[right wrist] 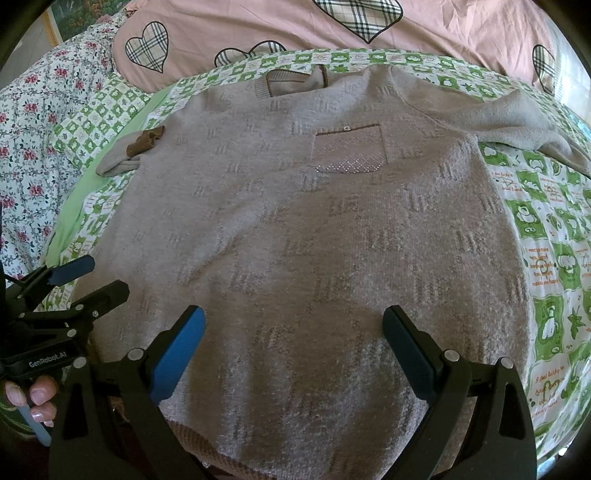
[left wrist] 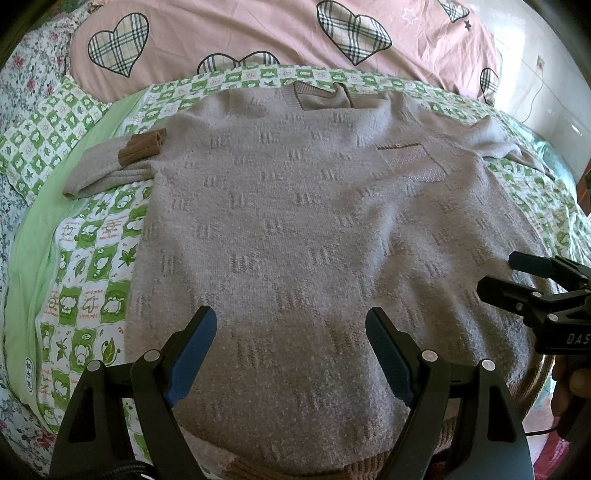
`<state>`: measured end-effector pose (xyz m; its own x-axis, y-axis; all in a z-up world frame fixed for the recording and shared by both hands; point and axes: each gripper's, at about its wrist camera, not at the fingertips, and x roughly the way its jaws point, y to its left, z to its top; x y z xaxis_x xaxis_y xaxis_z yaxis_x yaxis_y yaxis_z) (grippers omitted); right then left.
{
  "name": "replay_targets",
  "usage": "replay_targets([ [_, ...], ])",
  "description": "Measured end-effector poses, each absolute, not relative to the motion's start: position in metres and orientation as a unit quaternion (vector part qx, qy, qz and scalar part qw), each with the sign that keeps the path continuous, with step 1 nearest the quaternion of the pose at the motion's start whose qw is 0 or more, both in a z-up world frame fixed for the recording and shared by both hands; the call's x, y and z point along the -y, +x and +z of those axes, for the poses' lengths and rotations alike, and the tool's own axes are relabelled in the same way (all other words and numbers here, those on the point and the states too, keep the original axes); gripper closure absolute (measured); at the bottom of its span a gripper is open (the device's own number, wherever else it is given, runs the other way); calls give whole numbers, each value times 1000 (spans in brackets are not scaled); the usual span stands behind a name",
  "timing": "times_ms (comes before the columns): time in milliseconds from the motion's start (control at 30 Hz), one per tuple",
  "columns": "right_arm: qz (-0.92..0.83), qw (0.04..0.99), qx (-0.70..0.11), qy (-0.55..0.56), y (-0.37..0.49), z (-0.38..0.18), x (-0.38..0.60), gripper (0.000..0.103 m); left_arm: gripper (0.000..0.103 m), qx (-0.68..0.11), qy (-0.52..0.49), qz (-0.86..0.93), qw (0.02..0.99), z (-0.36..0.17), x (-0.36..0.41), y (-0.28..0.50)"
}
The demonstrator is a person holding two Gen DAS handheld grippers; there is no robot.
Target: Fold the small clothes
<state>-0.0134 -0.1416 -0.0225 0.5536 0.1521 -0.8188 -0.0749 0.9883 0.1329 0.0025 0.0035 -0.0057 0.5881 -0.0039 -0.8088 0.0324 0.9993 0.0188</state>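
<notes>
A grey knit sweater [left wrist: 295, 229] with a brown hem and a chest pocket [left wrist: 412, 162] lies flat, front up, on the bed; it also fills the right wrist view [right wrist: 295, 240]. Its left sleeve [left wrist: 110, 166] is folded back, brown cuff [left wrist: 142, 147] near the body. Its right sleeve [right wrist: 517, 122] lies out to the right. My left gripper [left wrist: 291, 328] is open and empty above the lower left of the sweater. My right gripper [right wrist: 293, 326] is open and empty above the lower right; it shows at the right edge of the left wrist view [left wrist: 498, 273].
The bed has a green and white checked sheet [right wrist: 554, 258]. A pink quilt with plaid hearts [left wrist: 258, 33] lies behind the sweater. A floral cover [right wrist: 29, 129] lies at the left. A wall and cable [left wrist: 535, 96] are at the far right.
</notes>
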Motion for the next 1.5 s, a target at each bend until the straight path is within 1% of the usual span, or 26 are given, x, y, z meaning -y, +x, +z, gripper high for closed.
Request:
replay_targets([
  [367, 65, 880, -468, 41, -10, -24, 142, 6, 20, -471, -2, -20, 882, -9, -7, 9],
  [400, 67, 880, -468, 41, -9, -23, 141, 6, 20, -455, -3, -21, 890, -9, -8, 11],
  [567, 75, 884, -459, 37, 1, -18, 147, 6, 20, -450, -5, -22, 893, -4, -15, 23],
  [767, 71, 886, -458, 19, 27, -8, 161, 6, 19, -444, -3, -19, 896, 7, -32, 57],
  [1133, 106, 900, -422, 17, 106, 17, 189, 6, 19, -440, 43, -39, 896, 24, -58, 155],
  [1367, 102, 914, -393, -8, 180, 42, 225, 6, 19, -405, 83, -56, 909, 49, -81, 248],
  [1500, 104, 911, -398, -16, 232, 40, 245, 6, 18, -404, 92, -85, 906, 55, -88, 301],
])
